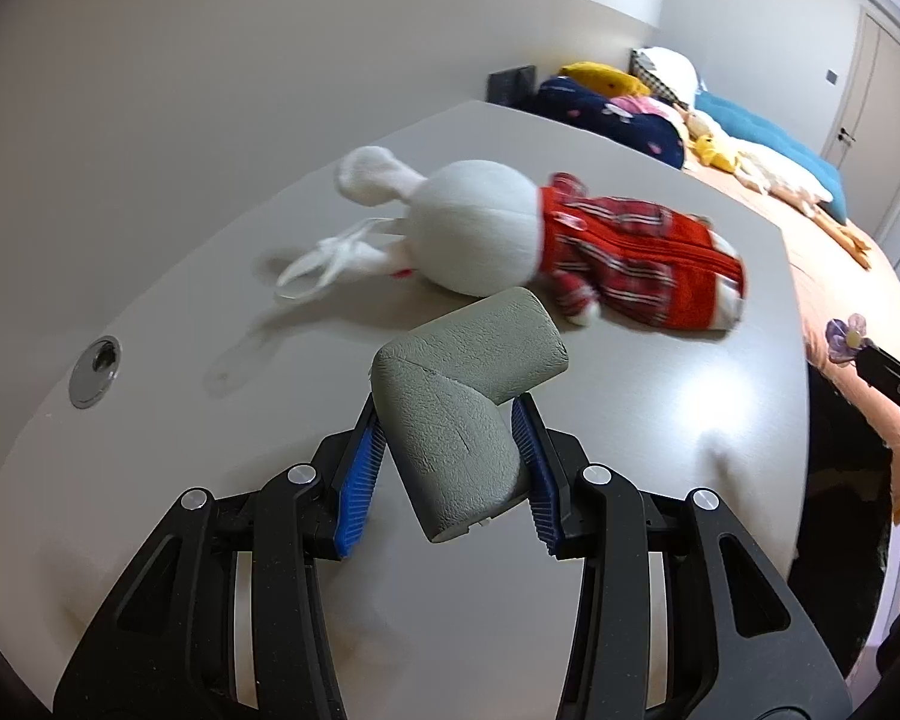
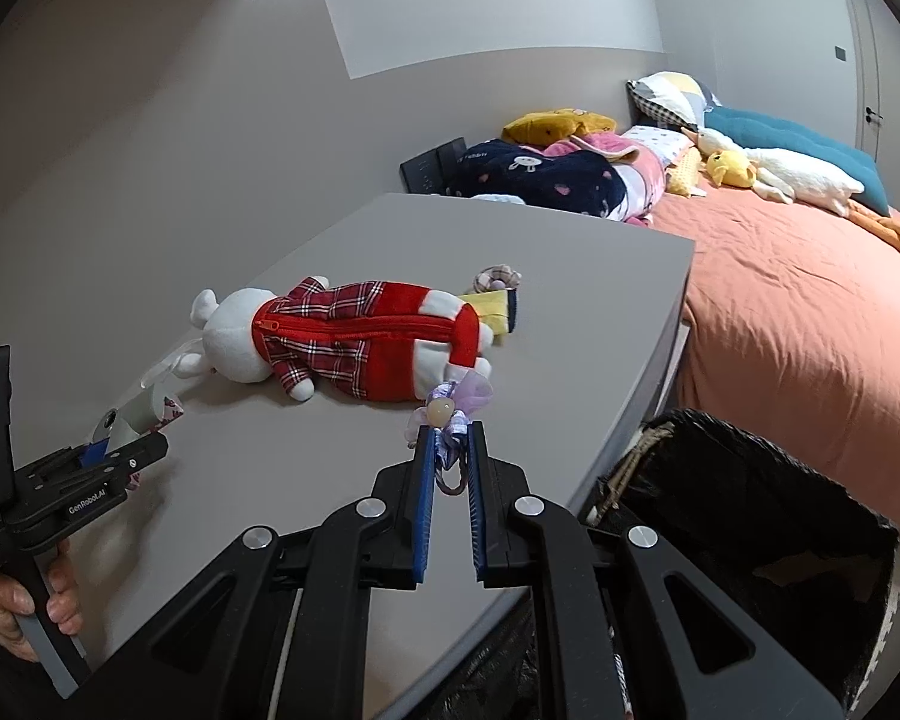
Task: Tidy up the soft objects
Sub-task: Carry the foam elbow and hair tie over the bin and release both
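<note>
My left gripper [image 1: 453, 414] is shut on a grey L-shaped foam corner guard [image 1: 468, 396], held above the grey desk [image 1: 660, 396]. Just beyond it lies a white plush rabbit [image 1: 480, 228] in a red plaid outfit, head to the left. From the right wrist view the left gripper [image 2: 132, 450] is at the far left, held by a hand [image 2: 6, 606]. My right gripper [image 2: 450, 429] is shut on a purple flower hair tie [image 2: 456, 405], near the rabbit's [image 2: 360, 342] feet. A small yellow fabric item [image 2: 492, 306] and a scrunchie [image 2: 498, 277] lie behind the rabbit.
A black-lined wicker basket [image 2: 750, 516] stands beside the desk's right edge. Beyond it is a bed with an orange sheet [image 2: 810, 324], carrying pillows, folded clothes [image 2: 546, 174] and plush ducks [image 2: 768, 171]. A round cable grommet [image 1: 95, 371] is set into the desk at left.
</note>
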`<state>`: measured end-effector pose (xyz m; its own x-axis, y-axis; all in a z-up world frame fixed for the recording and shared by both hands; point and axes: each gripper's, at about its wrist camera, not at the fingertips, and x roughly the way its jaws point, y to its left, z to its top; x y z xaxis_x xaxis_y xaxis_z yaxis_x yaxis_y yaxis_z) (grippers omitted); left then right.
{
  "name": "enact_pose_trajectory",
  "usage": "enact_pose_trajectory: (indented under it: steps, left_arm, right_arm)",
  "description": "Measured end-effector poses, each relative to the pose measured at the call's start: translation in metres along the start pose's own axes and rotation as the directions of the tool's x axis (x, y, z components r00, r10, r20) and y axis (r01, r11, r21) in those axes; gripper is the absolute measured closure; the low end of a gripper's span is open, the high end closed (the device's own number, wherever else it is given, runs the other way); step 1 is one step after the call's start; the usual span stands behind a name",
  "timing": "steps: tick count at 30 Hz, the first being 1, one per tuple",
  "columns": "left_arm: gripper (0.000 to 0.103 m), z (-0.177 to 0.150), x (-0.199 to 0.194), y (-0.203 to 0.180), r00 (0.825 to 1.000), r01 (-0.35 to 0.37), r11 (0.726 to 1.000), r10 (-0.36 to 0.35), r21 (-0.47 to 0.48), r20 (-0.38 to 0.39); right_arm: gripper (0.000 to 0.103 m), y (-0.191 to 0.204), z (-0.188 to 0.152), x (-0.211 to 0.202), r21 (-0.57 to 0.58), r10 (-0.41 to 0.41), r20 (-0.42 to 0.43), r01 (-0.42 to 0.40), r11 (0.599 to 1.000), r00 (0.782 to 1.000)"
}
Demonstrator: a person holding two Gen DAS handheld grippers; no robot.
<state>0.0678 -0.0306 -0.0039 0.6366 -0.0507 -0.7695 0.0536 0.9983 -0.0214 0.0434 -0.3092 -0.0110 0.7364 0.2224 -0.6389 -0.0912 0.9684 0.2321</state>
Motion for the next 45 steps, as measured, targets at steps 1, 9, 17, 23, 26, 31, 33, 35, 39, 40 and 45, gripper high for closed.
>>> enact_pose_trajectory:
  steps: [1, 9, 17, 23, 26, 31, 33, 35, 39, 40, 45]
  left_arm:
    - [0.060, -0.001, -0.002, -0.005, 1.000, 0.006, 1.000, -0.006, 0.009, -0.001]
    - [0.060, -0.013, -0.014, -0.043, 0.999, 0.049, 0.998, -0.049, 0.048, -0.002]
    - [0.060, -0.023, -0.026, -0.081, 0.996, 0.093, 0.992, -0.092, 0.091, -0.005]
    - [0.060, -0.030, -0.033, -0.106, 0.993, 0.117, 0.985, -0.118, 0.130, -0.004]
    - [0.060, -0.033, -0.036, -0.118, 0.992, 0.128, 0.981, -0.128, 0.146, -0.007]
    - [0.060, -0.038, -0.039, -0.136, 0.989, 0.148, 0.975, -0.148, 0.166, -0.013]
    - [0.060, -0.040, -0.042, -0.144, 0.987, 0.157, 0.972, -0.157, 0.177, -0.015]
    - [0.060, -0.041, -0.043, -0.154, 0.986, 0.168, 0.967, -0.168, 0.193, -0.016]
    - [0.060, -0.044, -0.045, -0.170, 0.981, 0.192, 0.958, -0.192, 0.213, -0.022]
    - [0.060, -0.045, -0.045, -0.175, 0.979, 0.202, 0.955, -0.202, 0.218, -0.026]
    - [0.060, -0.049, -0.045, -0.191, 0.974, 0.226, 0.944, -0.224, 0.240, -0.037]
  right_arm:
    - [0.091, -0.001, -0.001, -0.003, 0.002, 0.000, 0.002, 0.000, 1.000, 1.000]
    - [0.091, -0.015, -0.014, -0.030, 0.016, -0.008, 0.024, 0.008, 1.000, 1.000]
    - [0.091, -0.036, -0.029, -0.055, 0.039, -0.032, 0.039, 0.030, 0.999, 0.999]
    - [0.091, -0.051, -0.040, -0.072, 0.055, -0.047, 0.047, 0.045, 0.998, 0.998]
    - [0.091, -0.058, -0.046, -0.078, 0.062, -0.055, 0.046, 0.052, 0.997, 0.997]
    - [0.091, -0.069, -0.054, -0.088, 0.075, -0.068, 0.048, 0.064, 0.995, 0.997]
    - [0.091, -0.074, -0.057, -0.092, 0.082, -0.074, 0.051, 0.069, 0.994, 0.996]
    - [0.091, -0.080, -0.060, -0.098, 0.094, -0.081, 0.056, 0.075, 0.993, 0.995]
    - [0.091, -0.092, -0.065, -0.107, 0.114, -0.099, 0.062, 0.092, 0.989, 0.993]
    - [0.091, -0.095, -0.067, -0.110, 0.120, -0.105, 0.063, 0.097, 0.988, 0.992]
    - [0.091, -0.108, -0.074, -0.119, 0.142, -0.132, 0.065, 0.121, 0.982, 0.989]
